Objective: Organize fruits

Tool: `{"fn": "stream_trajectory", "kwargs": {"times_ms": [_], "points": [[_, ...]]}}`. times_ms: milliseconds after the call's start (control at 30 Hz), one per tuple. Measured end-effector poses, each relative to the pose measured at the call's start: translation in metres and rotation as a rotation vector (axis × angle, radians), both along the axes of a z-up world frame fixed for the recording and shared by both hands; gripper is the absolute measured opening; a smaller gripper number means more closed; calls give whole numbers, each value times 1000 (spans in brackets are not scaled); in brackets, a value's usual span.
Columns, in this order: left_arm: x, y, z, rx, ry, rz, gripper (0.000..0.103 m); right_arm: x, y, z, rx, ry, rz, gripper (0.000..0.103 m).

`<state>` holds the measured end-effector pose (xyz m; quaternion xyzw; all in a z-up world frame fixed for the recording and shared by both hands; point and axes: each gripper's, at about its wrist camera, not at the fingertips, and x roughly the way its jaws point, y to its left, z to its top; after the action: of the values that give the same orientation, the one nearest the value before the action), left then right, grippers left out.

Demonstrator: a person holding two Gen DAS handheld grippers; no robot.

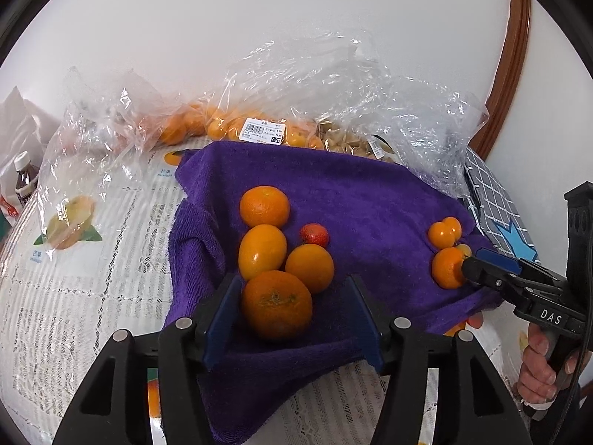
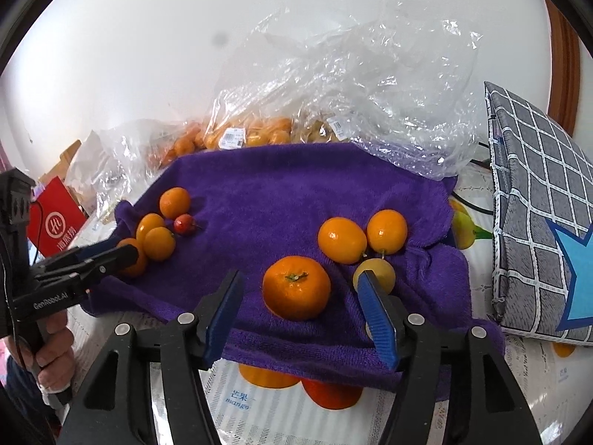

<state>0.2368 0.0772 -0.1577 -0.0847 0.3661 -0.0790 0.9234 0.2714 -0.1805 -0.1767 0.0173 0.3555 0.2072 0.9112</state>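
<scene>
Your left gripper point(image 1: 292, 315) stands part-open around a mandarin point(image 1: 276, 304) on the purple towel point(image 1: 370, 200), pads clear; your right gripper point(image 2: 302, 311) likewise around its mandarin point(image 2: 296, 287). Withdraw toward six o'clock without nudging the kumquats point(image 2: 341, 239) at one o'clock.

Both grippers point forward and down, side by side. The left gripper point(image 1: 292, 315) stands with jaws apart (gaps either side); the right gripper point(image 2: 302, 311) likewise.

Both grippers point(image 1: 292, 319) point(image 2: 300, 315) are black with blue ribbed pads and silver screws; white lettering marks their black pistol-grip handles.
</scene>
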Motion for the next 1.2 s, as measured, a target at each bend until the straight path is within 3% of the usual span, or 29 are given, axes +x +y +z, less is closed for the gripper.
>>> {"fn": "stream_trajectory", "kwargs": {"times_ms": [200,367,633,700,767,867,1200], "points": [[-13,1,4,27,-26,20,57,-6,-5,9,-2,9,2,64],[-28,-1,16,27,-11,48,57,-31,-18,33,-18,5,-65,64],[-88,-23,60,29,-52,46,64,-86,-54,74,-18,12,-168,64],[-103,-31,70,55,-69,69,70,-105,-60,83,-20,-3,-197,69],[-115,-38,79,86,-86,88,73,-122,-60,93,-30,-35,-201,88],[-135,-49,94,107,-99,82,75,-149,-56,108,-72,-118,-215,96],[-183,-68,134,158,-150,106,85,-209,-71,138,-92,-174,-278,99]]}}
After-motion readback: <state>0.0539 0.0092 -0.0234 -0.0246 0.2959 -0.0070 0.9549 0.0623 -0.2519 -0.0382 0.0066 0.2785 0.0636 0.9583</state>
